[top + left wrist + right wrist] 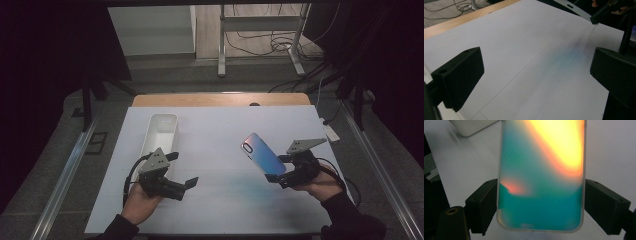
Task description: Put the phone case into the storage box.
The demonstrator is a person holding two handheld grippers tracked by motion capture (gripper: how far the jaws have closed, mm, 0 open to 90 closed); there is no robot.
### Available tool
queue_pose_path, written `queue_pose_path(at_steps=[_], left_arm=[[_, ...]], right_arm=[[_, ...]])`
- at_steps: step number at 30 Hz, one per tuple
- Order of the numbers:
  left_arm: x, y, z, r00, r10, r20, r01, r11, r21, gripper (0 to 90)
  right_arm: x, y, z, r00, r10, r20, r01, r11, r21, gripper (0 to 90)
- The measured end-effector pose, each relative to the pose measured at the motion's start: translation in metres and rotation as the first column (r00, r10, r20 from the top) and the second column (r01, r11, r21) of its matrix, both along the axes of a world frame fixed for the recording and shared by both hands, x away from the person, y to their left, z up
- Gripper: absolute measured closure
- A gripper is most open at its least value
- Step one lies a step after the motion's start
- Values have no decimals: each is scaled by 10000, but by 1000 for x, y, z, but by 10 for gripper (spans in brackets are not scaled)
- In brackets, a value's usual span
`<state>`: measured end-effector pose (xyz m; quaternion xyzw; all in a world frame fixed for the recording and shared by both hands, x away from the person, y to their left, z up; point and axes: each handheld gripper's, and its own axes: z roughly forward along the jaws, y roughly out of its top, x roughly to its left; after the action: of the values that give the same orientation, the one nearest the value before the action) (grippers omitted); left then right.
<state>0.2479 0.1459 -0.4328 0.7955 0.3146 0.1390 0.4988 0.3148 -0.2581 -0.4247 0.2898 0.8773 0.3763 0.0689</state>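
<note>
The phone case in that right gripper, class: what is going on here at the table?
A person works two handheld grippers over a white-covered table. The right gripper is shut on an iridescent phone case, jaws pressing its two long edges near one end, and holds it raised and tilted above the table. The left gripper is open with nothing between its jaws, held near a white oblong tray that lies on the table's left side.

Iridescent blue phone case (261, 154), tilted above the table; its lower end clamped between fingers.
</note>
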Motion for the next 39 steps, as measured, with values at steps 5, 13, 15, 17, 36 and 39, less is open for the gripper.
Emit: queue_pose_path(at_steps=[5, 13, 15, 17, 36, 39], left_arm=[[6, -7, 0, 9998, -218, 33, 218, 9997, 66, 0], [20, -22, 5, 9980, -617, 142, 616, 9981, 90, 0], [22, -24, 6, 9971, -729, 201, 726, 9972, 154, 0], [24, -26, 7, 9966, -785, 233, 781, 9967, 201, 0], [34, -41, 4, 9906, -1365, 91, 1364, 9906, 75, 2], [30, -41, 1, 9897, -1434, 44, 1434, 9896, -111, 2]], right_arm=[[-3, 1, 2, 9998, 185, 56, -186, 9997, 171, 172], [-7, 3, 4, 9990, 439, 116, -443, 9984, 364, 172], [-8, 4, 5, 9986, 522, 92, -526, 9975, 475, 172], [-9, 6, 6, 9975, 687, 141, -694, 9958, 605, 172], [-23, 21, 13, 9825, 1837, 323, -1865, 9717, 1453, 172], [-26, 24, 12, 9781, 2058, 321, -2083, 9657, 1551, 172]])
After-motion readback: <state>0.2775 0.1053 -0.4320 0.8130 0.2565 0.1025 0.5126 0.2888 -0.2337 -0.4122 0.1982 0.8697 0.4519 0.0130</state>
